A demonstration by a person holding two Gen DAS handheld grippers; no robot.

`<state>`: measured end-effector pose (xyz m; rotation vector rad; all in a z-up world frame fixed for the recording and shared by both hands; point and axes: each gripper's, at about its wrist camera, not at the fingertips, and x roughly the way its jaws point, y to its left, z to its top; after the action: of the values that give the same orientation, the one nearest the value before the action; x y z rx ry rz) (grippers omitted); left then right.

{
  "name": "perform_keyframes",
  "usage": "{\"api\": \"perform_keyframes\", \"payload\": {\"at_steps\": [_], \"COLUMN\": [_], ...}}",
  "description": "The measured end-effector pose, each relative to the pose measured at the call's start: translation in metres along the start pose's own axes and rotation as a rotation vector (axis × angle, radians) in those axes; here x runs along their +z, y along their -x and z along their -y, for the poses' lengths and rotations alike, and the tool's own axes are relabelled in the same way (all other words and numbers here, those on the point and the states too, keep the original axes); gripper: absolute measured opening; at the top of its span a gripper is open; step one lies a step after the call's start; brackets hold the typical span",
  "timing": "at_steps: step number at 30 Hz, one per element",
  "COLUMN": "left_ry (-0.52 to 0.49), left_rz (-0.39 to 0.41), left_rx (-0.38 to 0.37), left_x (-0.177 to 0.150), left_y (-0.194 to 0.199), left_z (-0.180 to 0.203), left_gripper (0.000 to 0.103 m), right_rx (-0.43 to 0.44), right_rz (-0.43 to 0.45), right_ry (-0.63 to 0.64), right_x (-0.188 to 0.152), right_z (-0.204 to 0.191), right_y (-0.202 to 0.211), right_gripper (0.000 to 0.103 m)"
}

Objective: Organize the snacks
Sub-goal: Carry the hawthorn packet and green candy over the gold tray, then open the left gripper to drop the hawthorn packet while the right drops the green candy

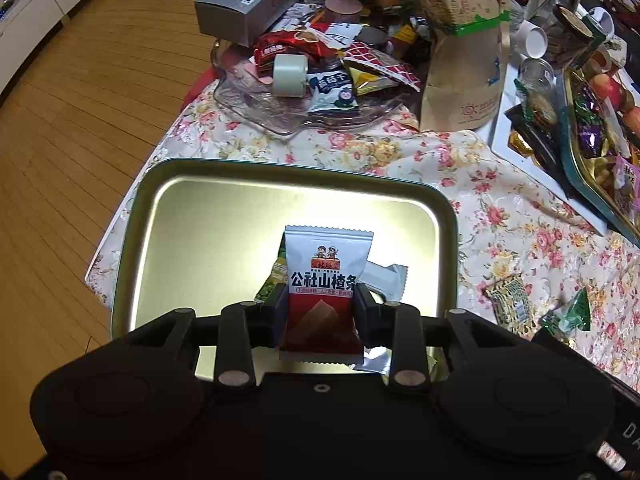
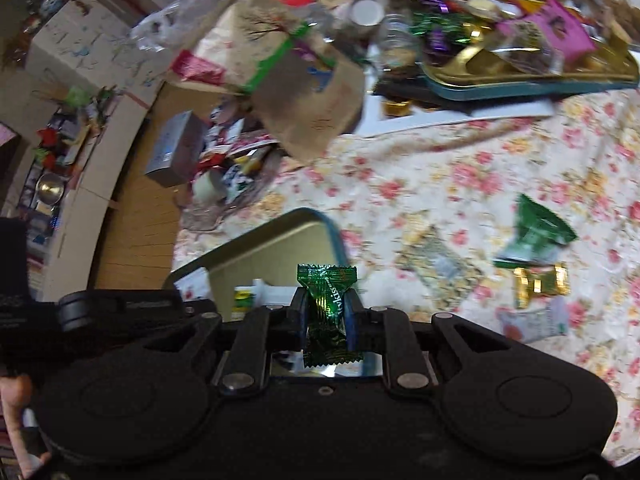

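Observation:
My left gripper (image 1: 320, 304) is shut on a white and red hawthorn snack packet (image 1: 324, 280) and holds it upright over the gold metal tray (image 1: 192, 216). A green packet (image 1: 272, 284) and a silver packet (image 1: 386, 280) lie in the tray behind it. My right gripper (image 2: 326, 316) is shut on a green foil candy (image 2: 328, 308) above the tray's right corner (image 2: 320, 220). Loose snacks lie on the floral tablecloth: a green packet (image 2: 536, 232), a gold candy (image 2: 540, 280) and a patterned packet (image 2: 440, 268).
A clear dish (image 1: 288, 108) piled with snacks, a grey box (image 1: 248, 0) and a brown paper bag (image 1: 464, 60) stand beyond the tray. A teal-rimmed tin (image 1: 592, 152) full of sweets sits at the right. The table edge and wooden floor (image 1: 72, 120) are at the left.

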<state>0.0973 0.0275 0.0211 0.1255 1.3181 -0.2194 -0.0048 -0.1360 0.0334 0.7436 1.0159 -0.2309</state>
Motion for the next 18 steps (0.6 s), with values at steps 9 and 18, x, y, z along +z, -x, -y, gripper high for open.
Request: {"api": "perform_keyframes", "payload": {"at_steps": [9, 18], "left_ry": [0.052, 0.063], "left_rz": [0.029, 0.029], "left_rx": [0.029, 0.01], "left_x": [0.004, 0.004], "left_y": [0.005, 0.007], "left_z": [-0.011, -0.012], "left_gripper": [0.044, 0.046], "right_rx": [0.053, 0.069], "right_rz": [-0.02, -0.053], "right_ry": [0.096, 0.105], "right_x": [-0.009, -0.012], "right_z": [-0.042, -0.05], "right_y": [-0.011, -0.018], "right_gripper": [0.021, 0.028]}}
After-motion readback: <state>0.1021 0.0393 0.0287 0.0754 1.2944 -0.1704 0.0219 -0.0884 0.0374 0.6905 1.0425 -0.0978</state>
